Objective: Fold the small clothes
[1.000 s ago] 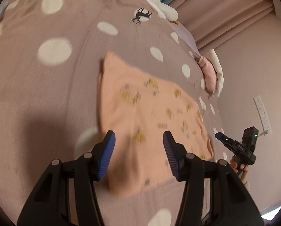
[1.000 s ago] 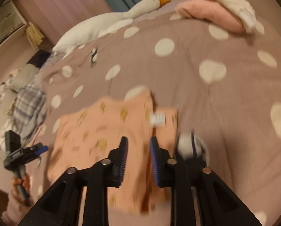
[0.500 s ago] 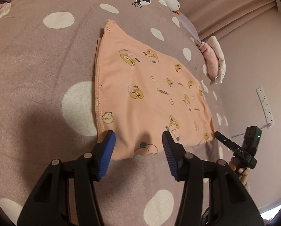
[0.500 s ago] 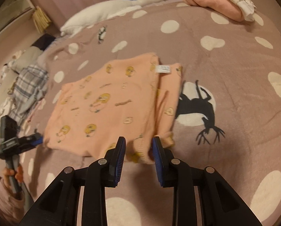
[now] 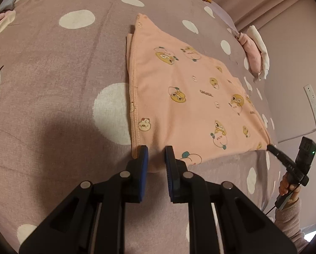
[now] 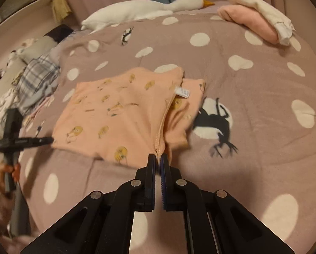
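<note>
A peach garment [image 5: 189, 97] printed with small cartoon faces lies flat on the mauve spotted bedspread [image 5: 52, 105]. My left gripper [image 5: 155, 154] points down at its near left corner. Its jaws are closing, with a bunch of the cloth in the gap that remains between them. In the right wrist view the same garment [image 6: 119, 114] shows a folded-over side with a white label. My right gripper [image 6: 158, 157] is shut on the stitched hem at the near edge. Each gripper shows in the other's view, the right gripper [image 5: 271, 147] and the left gripper [image 6: 50, 140], at opposite near corners.
A white plush goose [image 6: 141, 10] lies along the far side of the bed. Folded pink and white clothes [image 6: 253, 19] are stacked at the far right. A heap of plaid and other clothes [image 6: 37, 74] sits at the left. A socket strip [image 5: 314, 108] is on the wall.
Both grippers have come down to the garment's near edge. The left jaws have narrowed around the corner, and the right jaws have shut on the hem.
</note>
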{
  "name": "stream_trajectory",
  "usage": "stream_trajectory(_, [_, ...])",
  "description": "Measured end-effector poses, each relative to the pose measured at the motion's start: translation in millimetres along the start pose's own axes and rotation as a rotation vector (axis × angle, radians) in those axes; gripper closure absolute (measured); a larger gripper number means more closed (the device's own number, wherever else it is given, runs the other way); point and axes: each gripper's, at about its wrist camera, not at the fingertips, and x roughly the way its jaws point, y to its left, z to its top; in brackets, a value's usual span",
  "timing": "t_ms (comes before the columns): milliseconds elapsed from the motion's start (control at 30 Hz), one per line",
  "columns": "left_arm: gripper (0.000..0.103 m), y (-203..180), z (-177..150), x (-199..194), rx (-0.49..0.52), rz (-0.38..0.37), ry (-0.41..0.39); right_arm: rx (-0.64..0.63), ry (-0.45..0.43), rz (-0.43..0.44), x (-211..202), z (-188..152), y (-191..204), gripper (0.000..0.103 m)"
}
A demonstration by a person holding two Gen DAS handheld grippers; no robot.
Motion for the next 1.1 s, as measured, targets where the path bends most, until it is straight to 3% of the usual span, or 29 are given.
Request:
stream_trajectory(167, [0.085,1.2,-1.3,-2.6,-0.007,-0.002,0.008,-0.011,0.110,-0.051,20.3,-16.0,-9.1,0.098])
stream_trajectory(200, [0.085,1.3,-2.0,-4.3,-0.007,0.000,0.014,0.004,0.109,-0.097,24.0,-15.5,-13.8,0.098])
stream_trajectory(267, [0.088,-0.3,-2.3,-11.1,0.007,0.015,0.014,0.080,0.091,-0.145,24.7,-14.3,-32.2,0.098])
stream_trajectory(333, [0.088,-5.5,-1.8,-20.4,0.049,0.060,-0.006,0.151,0.062,-0.123,16.3,-12.2,-43.7,0.098])
stream_trajectory(433, [0.088,-19.4,4.6,-27.9,0.102,0.063,-0.039,0.141,-0.044,-0.082,-5.2,-4.1,-36.9,0.098])
stream_trajectory(533, [0.087,-40.4,13.8,-19.8,0.141,0.029,-0.048,0.126,-0.072,-0.020,-4.7,6.6,-22.8,0.098])
stream_trajectory(667, [0.087,-63.2,19.6,11.7,0.190,0.001,0.006,0.065,-0.063,-0.005,18.5,26.3,4.7,0.098])
stream_trajectory(800, [0.087,-64.2,11.2,37.2,0.225,0.042,0.089,0.061,-0.036,-0.109,47.7,54.5,17.2,0.098])
stream_trajectory(833, [0.087,-61.3,8.9,40.1,0.226,0.047,0.108,0.085,-0.037,-0.107,51.6,61.7,12.0,0.095])
stream_trajectory(933, [0.087,-45.8,3.8,36.2,0.199,-0.002,0.112,0.174,-0.029,-0.089,61.0,80.1,-11.0,0.069])
stream_trajectory(1100, [0.089,-28.5,5.7,29.5,0.121,-0.060,0.114,0.244,-0.009,-0.050,81.6,96.0,-28.8,0.069])
